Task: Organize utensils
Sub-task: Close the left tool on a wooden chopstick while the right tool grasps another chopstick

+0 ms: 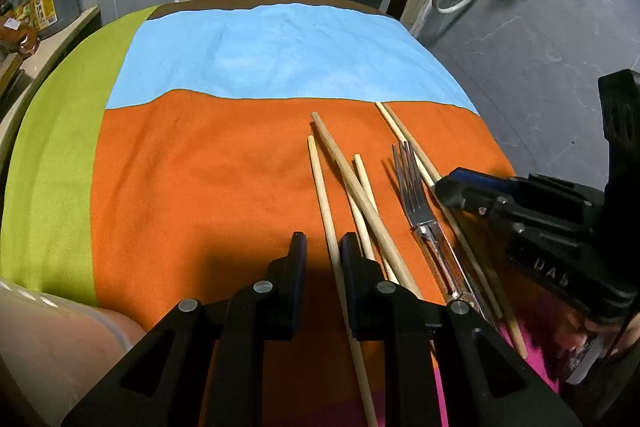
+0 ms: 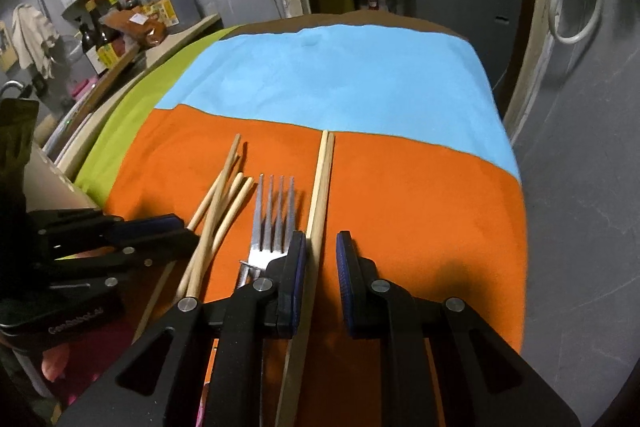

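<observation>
Grey-walled room, table (image 1: 192, 187) under an orange, blue and green cloth. Our left tool (image 1: 323, 247) loosely straddles one loose pale wooden chopstick (image 1: 325, 203), not pinching; right tool (image 2: 321, 247) straddles the paired chopsticks (image 2: 322, 179) likewise. Steel fork (image 2: 274, 219) lies between.

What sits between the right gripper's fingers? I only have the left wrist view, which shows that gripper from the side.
Observer: The pair of chopsticks runs between the right gripper fingers, side by side, against the pad nearer the fork.
Operator: Clamped?
Observer: No. Orange cloth shows between the pair and the other pad.
Operator: Is the fork clear of it?
Observer: Its tines are, but its neck disappears behind the nearer finger.
</observation>
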Tool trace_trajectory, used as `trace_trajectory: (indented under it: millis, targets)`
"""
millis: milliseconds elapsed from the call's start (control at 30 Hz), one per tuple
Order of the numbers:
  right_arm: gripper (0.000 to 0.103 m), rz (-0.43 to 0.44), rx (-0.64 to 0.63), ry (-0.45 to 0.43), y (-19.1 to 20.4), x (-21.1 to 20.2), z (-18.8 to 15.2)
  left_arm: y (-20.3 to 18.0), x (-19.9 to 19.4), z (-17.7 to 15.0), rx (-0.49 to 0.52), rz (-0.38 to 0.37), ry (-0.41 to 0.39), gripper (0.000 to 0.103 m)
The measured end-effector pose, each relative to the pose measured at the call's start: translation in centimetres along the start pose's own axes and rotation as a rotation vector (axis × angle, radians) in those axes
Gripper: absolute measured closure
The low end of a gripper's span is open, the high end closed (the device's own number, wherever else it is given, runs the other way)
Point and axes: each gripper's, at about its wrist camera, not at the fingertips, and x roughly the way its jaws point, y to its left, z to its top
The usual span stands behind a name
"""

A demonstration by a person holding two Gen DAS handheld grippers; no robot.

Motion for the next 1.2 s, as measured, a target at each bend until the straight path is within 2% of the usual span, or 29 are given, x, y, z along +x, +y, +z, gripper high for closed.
trace_trajectory:
  millis: [167, 400, 433, 500, 567, 633, 767, 967, 1200]
  targets:
    - [0.09, 0.025, 0.029, 0.011, -0.8, 0.0, 0.0, -0.1, 0.0, 0.0, 0.005, 0.004, 0.001, 0.089]
    - [0.09, -0.07, -0.029, 0.04, 0.4, 1.0, 1.1, -0.4, 0.3, 0.4, 0.003, 0.021, 0.009, 0.089]
    - [0.09, -0.084, -0.028, 0.071, 0.2, 1.6, 1.3, -0.5, 0.3, 0.5, 0.002, 0.023, 0.013, 0.089]
    - [0.089, -0.085, -0.031, 0.08, 0.2, 1.9, 1.6, -0.5, 0.4, 0.8, 0.0, 0.023, 0.027, 0.089]
    - [0.089, -0.074, -0.017, 0.1, 0.0, 2.0, 1.8, -0.4, 0.4, 1.0, -0.004, 0.023, 0.035, 0.089]
    - [0.093, -0.054, 0.01, 0.102, -0.5, 1.9, 1.9, -0.4, 0.3, 0.9, -0.007, 0.043, 0.028, 0.099]
    - [0.098, 0.055, 0.126, 0.083, -1.8, 1.1, 1.3, -0.5, -0.4, 0.0, -0.028, 0.053, -0.008, 0.101]
    - [0.098, 0.097, 0.164, -0.093, -1.2, -2.5, -0.9, -1.6, -3.6, -2.4, -0.009, 0.081, -0.167, 0.101]
    - [0.098, 0.055, 0.054, -0.417, 3.2, -8.8, -2.5, -2.0, -9.7, -4.5, -0.021, 0.07, -0.448, 0.101]
